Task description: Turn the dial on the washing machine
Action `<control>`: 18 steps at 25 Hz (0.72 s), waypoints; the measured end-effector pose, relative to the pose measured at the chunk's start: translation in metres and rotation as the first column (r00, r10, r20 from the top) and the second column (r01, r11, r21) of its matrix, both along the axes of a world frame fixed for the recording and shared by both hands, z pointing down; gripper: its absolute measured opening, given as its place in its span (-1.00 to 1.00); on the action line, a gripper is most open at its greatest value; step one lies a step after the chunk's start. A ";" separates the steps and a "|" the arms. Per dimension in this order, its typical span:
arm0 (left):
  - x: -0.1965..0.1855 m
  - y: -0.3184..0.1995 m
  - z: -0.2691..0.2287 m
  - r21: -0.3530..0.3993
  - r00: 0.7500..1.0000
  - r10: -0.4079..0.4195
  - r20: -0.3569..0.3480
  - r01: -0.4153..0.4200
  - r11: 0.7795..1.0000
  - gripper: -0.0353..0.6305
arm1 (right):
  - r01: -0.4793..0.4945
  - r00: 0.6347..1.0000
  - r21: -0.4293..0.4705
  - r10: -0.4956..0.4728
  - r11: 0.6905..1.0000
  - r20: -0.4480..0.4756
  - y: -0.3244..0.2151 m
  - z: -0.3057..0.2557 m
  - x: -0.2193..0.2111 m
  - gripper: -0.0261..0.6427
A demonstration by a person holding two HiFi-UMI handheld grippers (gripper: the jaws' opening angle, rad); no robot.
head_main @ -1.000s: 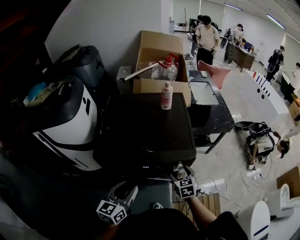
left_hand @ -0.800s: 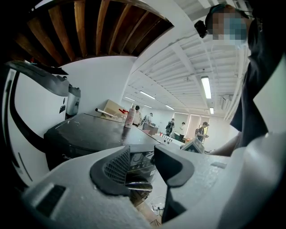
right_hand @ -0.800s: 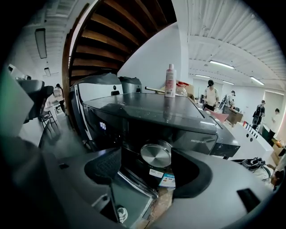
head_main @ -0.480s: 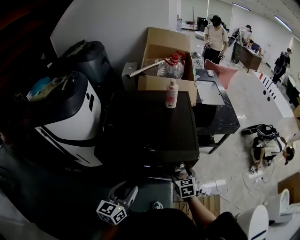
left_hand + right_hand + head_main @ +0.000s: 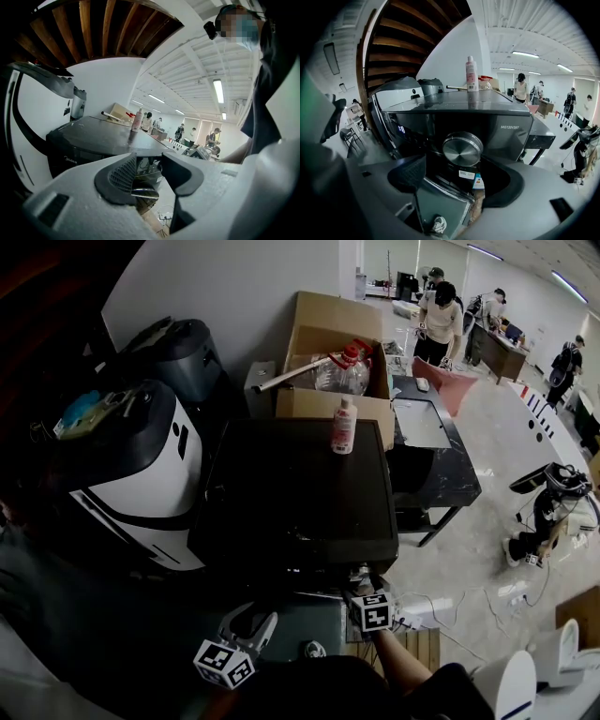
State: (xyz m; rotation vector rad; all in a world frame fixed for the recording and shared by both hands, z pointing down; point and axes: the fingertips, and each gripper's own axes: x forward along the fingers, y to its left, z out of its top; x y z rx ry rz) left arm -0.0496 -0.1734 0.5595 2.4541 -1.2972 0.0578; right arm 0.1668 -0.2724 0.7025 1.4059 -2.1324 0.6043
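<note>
The dark washing machine (image 5: 300, 493) stands in the middle of the head view. Its round silver dial (image 5: 462, 148) fills the centre of the right gripper view, on the front panel beside a small lit display (image 5: 400, 129). My right gripper (image 5: 457, 176) is open close in front of the dial, its jaws on either side and a little below, not touching it. In the head view that gripper (image 5: 366, 601) is at the machine's front right edge and hides the dial. My left gripper (image 5: 246, 629) hangs open and empty lower left, away from the machine (image 5: 89, 140).
A pink-and-white bottle (image 5: 344, 426) stands on the machine's top near the back. Behind it is a cardboard box (image 5: 328, 352) with plastic bottles. A white appliance (image 5: 141, 474) sits to the left, a dark table (image 5: 441, 465) to the right, a wooden pallet (image 5: 412, 648) below. Several people stand far off.
Both grippers have stayed almost where they were; the head view has shifted slightly. The person crouching on the floor at the right has got up and moved further right.
</note>
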 end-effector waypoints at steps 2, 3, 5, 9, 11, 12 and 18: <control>0.000 0.001 0.001 -0.003 1.000 -0.002 0.001 0.002 1.000 -0.40 | -0.011 1.000 -0.009 0.011 1.000 0.014 0.000 0.003 0.000 0.11; -0.001 0.002 0.001 -0.004 1.000 -0.004 0.001 0.004 1.000 -0.40 | -0.015 1.000 -0.010 0.015 1.000 0.016 -0.001 0.004 0.001 0.11; -0.003 0.003 0.001 -0.007 1.000 -0.010 0.001 0.010 1.000 -0.40 | -0.022 0.999 -0.012 0.022 1.000 0.023 -0.002 0.004 0.001 0.11; -0.006 0.004 0.002 -0.013 1.000 -0.021 0.004 0.021 1.000 -0.40 | -0.031 0.999 -0.018 0.032 0.999 0.035 -0.005 0.006 0.001 0.11; -0.006 0.004 0.002 -0.013 1.000 -0.022 0.004 0.022 1.000 -0.40 | -0.038 0.998 -0.022 0.039 0.999 0.042 -0.005 0.006 0.001 0.11; -0.007 0.004 0.002 -0.014 1.000 -0.021 0.005 0.021 1.000 -0.40 | -0.041 0.998 -0.024 0.042 0.999 0.045 -0.005 0.007 0.000 0.11; -0.004 0.003 0.003 -0.014 1.000 -0.005 0.005 0.005 1.000 -0.40 | -0.049 0.995 -0.068 0.055 0.996 0.083 -0.005 0.019 -0.001 0.07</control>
